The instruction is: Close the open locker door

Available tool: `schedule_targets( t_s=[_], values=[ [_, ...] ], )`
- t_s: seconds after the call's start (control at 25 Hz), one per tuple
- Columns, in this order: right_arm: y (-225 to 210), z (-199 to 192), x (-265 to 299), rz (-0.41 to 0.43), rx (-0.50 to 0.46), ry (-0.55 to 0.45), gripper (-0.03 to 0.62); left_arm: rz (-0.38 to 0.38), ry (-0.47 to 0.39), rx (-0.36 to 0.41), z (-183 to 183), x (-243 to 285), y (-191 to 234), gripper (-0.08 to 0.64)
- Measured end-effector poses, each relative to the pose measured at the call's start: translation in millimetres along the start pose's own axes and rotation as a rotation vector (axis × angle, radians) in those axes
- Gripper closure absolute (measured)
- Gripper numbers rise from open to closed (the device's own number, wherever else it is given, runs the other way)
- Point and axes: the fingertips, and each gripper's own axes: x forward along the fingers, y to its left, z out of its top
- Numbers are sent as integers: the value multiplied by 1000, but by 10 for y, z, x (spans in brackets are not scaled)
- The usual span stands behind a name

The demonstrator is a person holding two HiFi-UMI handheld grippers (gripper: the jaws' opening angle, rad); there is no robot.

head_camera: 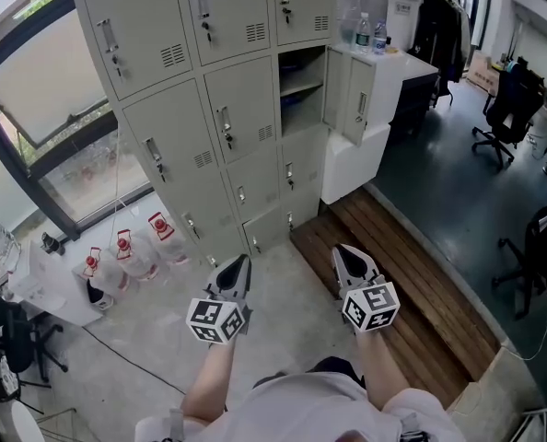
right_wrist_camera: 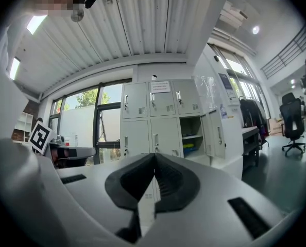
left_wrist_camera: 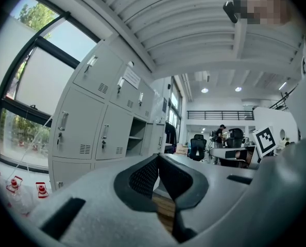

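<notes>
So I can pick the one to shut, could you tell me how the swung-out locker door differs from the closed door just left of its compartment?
The open locker door stands swung out to the right; the closed door lies flush with the cabinet front. The open locker door bares its shelved compartment; the closed door hides its own. Both are pale grey, in the same row.
</notes>
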Motion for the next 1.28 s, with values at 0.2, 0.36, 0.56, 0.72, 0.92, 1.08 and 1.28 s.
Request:
schedule_targets(
  t_s=[0.2,0.36,0.56,0.72,0.92,1.08,1.28],
  values=[
    [-249,-35,155,-25,6,5,580,3,17,-8,-64,190,122,552],
    [-685,-58,437,-52,10,1,580,27,24,-19,-111,519,303,552],
    [-1382,-139,1114,-50,32,-8,580,78,24,-5,-142,1219,613,552],
    [-2066,-57,1812,-42,34,0,580,144,0,-24,-21,1975,948,552],
    [-2995,322,2584,-41,7,-23,580,193,-42,-31,221,3008,1155,552],
    [-3489,506,2975,-47,-21,-35,580,188,-57,-26,349,3653,1221,552],
    [-3943,431,3272,-78,-4,-10,580,176,-45,-19,380,4158,1338,552]
  ],
)
